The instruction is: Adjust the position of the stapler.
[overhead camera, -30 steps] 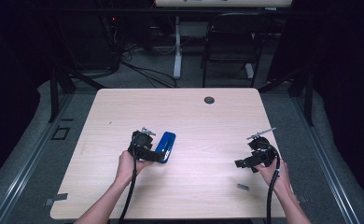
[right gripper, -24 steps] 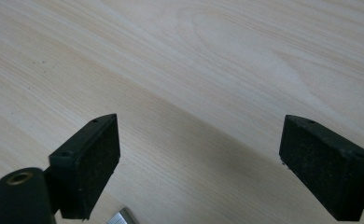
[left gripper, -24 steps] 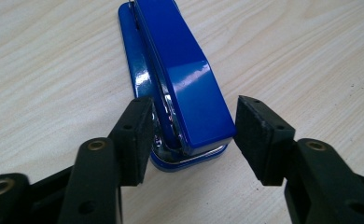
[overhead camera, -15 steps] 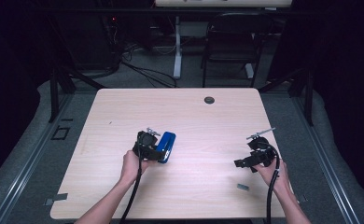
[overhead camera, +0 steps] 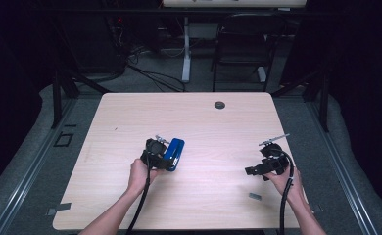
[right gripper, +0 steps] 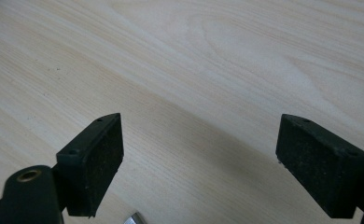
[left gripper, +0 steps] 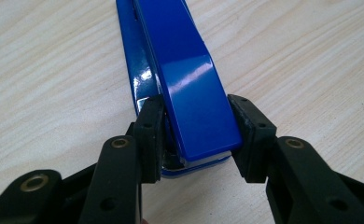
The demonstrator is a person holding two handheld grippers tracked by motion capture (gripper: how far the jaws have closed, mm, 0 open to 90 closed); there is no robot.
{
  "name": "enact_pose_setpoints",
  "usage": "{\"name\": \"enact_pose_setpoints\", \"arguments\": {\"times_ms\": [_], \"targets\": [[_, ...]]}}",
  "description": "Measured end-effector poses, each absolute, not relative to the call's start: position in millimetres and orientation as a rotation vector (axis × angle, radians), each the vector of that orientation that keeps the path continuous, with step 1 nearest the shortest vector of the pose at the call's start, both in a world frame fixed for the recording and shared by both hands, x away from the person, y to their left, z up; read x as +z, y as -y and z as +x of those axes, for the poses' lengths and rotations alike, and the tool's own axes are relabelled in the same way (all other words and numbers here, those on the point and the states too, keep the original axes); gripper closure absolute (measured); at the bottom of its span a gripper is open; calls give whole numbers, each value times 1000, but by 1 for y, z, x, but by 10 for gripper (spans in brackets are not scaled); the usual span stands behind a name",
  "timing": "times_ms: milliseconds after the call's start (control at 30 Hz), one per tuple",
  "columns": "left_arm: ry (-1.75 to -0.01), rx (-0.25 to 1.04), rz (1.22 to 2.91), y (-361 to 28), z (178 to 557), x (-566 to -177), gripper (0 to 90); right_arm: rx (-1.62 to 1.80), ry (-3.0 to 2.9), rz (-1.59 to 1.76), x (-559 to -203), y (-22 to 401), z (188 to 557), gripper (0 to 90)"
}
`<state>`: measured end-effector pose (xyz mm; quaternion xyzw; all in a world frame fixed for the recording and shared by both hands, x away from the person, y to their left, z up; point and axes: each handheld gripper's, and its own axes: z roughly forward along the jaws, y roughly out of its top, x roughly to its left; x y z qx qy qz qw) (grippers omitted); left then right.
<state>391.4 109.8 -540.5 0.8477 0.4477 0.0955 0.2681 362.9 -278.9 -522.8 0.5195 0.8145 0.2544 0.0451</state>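
A glossy blue stapler (overhead camera: 175, 152) lies on the light wood table (overhead camera: 199, 122), left of centre. My left gripper (overhead camera: 167, 161) comes at it from the near end. In the left gripper view its jaws have just been closing, and both pads (left gripper: 150, 135) now touch the sides of the stapler (left gripper: 185, 79) at its near end. My left gripper (left gripper: 196, 135) is shut on it, and the stapler rests on the table. My right gripper (overhead camera: 251, 171) hovers low at the right of the table. Its jaws (right gripper: 199, 158) stand wide open over bare wood.
A small grey piece (overhead camera: 254, 196) lies near the front edge by my right hand. A round cable hole (overhead camera: 220, 105) sits at the table's far side. A dark chair (overhead camera: 243, 44) and cables stand beyond the table.
My left gripper has edged slightly toward the stapler and now sits against its near end. The stapler and my right hand stay where they were.
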Motion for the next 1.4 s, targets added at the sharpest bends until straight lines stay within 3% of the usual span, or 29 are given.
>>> {"name": "enact_pose_setpoints", "arguments": {"times_ms": [1400], "targets": [[-1158,183,2359,-114,353,-527,641,755,-2545,1549,-525,274,361,162]]}}
